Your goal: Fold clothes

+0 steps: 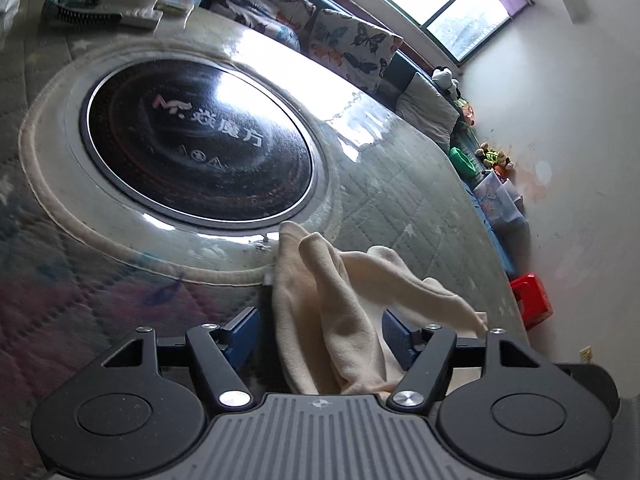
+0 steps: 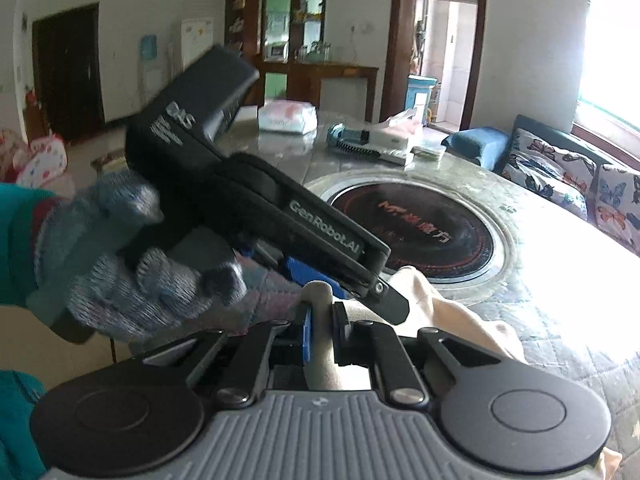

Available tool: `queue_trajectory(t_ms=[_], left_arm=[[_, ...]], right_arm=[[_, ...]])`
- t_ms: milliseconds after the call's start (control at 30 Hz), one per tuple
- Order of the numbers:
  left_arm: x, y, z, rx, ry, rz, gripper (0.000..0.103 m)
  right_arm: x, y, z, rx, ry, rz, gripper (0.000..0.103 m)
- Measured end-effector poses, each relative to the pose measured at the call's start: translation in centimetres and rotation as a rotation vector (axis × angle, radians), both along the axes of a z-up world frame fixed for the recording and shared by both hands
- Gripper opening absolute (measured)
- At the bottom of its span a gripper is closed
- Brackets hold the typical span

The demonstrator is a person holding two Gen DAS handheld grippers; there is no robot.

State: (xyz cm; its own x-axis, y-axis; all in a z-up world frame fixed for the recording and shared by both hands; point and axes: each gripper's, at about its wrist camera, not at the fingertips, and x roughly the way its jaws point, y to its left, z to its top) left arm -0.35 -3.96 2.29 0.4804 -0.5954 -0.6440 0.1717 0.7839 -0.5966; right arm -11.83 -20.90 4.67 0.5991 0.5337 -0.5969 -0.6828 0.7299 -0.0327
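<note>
A cream-coloured garment [image 1: 340,312] lies bunched on the quilted table cover, near the black round hotplate. My left gripper [image 1: 320,334] is open, its blue pads on either side of a raised fold of the cloth. My right gripper [image 2: 320,330] is shut on a fold of the same cream garment [image 2: 460,316], which trails off to the right. The left gripper's body [image 2: 280,216], held by a gloved hand [image 2: 132,256], fills the middle of the right wrist view just above my right gripper.
The round black hotplate [image 1: 196,148] sits in the table's middle. A hairbrush [image 2: 356,145], boxes and a tissue pack [image 2: 286,117] lie at the far side. A sofa with butterfly cushions [image 2: 560,176] runs along the window wall. A red stool [image 1: 532,300] stands by the table.
</note>
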Motion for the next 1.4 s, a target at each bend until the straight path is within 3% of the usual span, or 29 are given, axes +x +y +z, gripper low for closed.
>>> queue_trajectory(t_ms=[133, 200, 400, 633, 900, 967, 1100, 1233, 1400], left_arm=[[0.1, 0.4, -0.4, -0.06, 0.043, 0.037, 0.065], [0.2, 0.6, -0.7, -0.086, 0.071, 0.047, 0.045], [0.2, 1.2, -1.5, -0.13, 0.114, 0.07, 0.019], [0.0, 0.6, -1.1, -0.067, 0.06, 0.055, 0.015], [-0.4, -0.2, -0.3, -0.01, -0.007, 0.025, 0.015], [-0.5, -0.3, -0.1, 0.004, -0.021, 0.019, 0.015], [-0.6, -0.7, 0.3, 0.035, -0.046, 0.008, 0.015], [-0.4, -1.3, 0.6, 0.067, -0.067, 0.001, 0.015], [-0.1, -2.2, 1.1, 0.121, -0.109, -0.015, 0.015]], right_arm=[[-0.7, -0.7, 0.4, 0.024, -0.007, 0.008, 0.009], [-1.1, -1.0, 0.6, 0.032, -0.009, 0.015, 0.009], [-1.2, -1.2, 0.2, 0.038, 0.003, 0.022, 0.009], [-1.3, -3.2, 0.1, 0.084, 0.029, -0.039, 0.017], [-1.4, -11.7, -0.2, 0.091, 0.014, -0.405, 0.022], [-1.1, -14.1, -0.7, 0.085, 0.014, -0.513, 0.03], [-0.4, -17.9, -2.4, 0.127, 0.062, -0.672, 0.033], [0.2, -19.9, -4.3, 0.197, 0.124, -0.725, 0.033], [0.5, -20.0, -5.5, 0.233, 0.119, -0.741, 0.033]])
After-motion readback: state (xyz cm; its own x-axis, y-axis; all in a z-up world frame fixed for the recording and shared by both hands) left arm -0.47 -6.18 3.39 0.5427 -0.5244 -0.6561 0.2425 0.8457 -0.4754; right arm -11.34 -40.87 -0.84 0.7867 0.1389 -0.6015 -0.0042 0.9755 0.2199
